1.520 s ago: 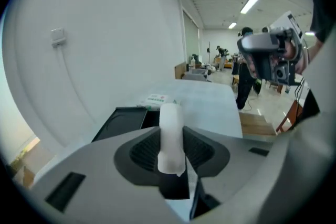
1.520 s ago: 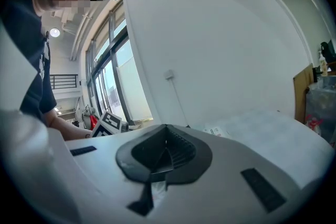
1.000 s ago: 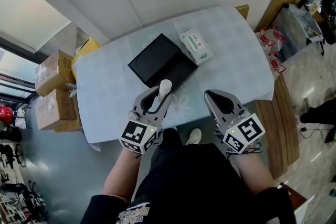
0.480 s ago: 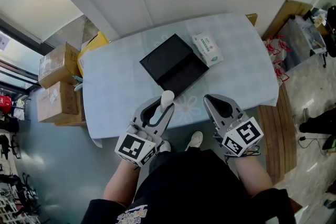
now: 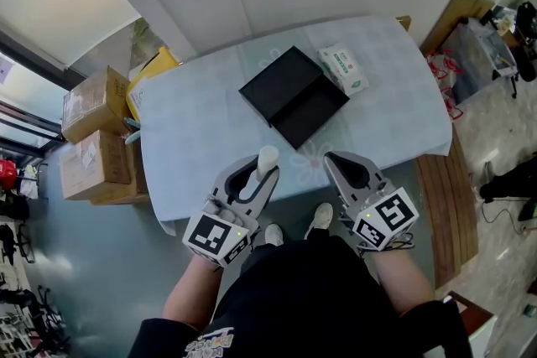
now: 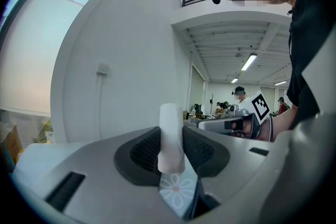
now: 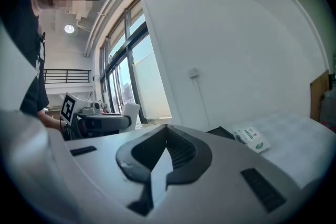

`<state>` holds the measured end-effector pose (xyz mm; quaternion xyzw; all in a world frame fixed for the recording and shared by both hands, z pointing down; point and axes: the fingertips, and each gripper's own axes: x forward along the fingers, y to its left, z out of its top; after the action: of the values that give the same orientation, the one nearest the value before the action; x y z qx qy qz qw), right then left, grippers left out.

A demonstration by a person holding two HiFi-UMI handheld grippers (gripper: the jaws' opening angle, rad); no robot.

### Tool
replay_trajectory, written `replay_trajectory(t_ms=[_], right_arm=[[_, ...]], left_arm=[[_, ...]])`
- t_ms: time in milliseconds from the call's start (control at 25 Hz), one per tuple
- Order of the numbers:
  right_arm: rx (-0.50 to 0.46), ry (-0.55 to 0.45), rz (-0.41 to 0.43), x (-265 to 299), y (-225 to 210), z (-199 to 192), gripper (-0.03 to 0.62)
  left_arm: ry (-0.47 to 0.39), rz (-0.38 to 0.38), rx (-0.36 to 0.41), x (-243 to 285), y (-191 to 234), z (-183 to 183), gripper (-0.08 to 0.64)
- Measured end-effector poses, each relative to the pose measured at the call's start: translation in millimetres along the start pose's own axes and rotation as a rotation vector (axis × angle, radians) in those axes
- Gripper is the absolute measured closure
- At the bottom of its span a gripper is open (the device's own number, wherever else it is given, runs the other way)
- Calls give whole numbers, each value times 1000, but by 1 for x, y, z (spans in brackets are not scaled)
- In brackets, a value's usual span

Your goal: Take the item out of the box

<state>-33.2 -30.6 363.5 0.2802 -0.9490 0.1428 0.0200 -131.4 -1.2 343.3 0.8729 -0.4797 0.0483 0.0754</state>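
So the white stick-shaped item (image 5: pixel 267 157) is pinched between the jaws of the left gripper (image 5: pixel 258 174), poking out past the tips at the near edge of the table (image 5: pixel 193 130), well apart from the black box (image 5: pixel 294 96). The right gripper (image 5: pixel 331 158) sits just beside it, jaws pressed together on nothing. The box lies open mid-table, and I can only see black inside. A white-and-green packet (image 5: pixel 342 68) sits right at its far corner.
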Motion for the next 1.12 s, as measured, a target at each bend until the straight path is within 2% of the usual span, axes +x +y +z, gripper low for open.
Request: replay_trajectory(t_ms=[600,1120], right_arm=[[31,19,-136,-19,59,-40,583],[17,-3,-205,-29,98,-49,583]], left_arm=[[29,-149,-33,-53,-17,-36,426],[28,-245,-20,-82,-28,-43,426]])
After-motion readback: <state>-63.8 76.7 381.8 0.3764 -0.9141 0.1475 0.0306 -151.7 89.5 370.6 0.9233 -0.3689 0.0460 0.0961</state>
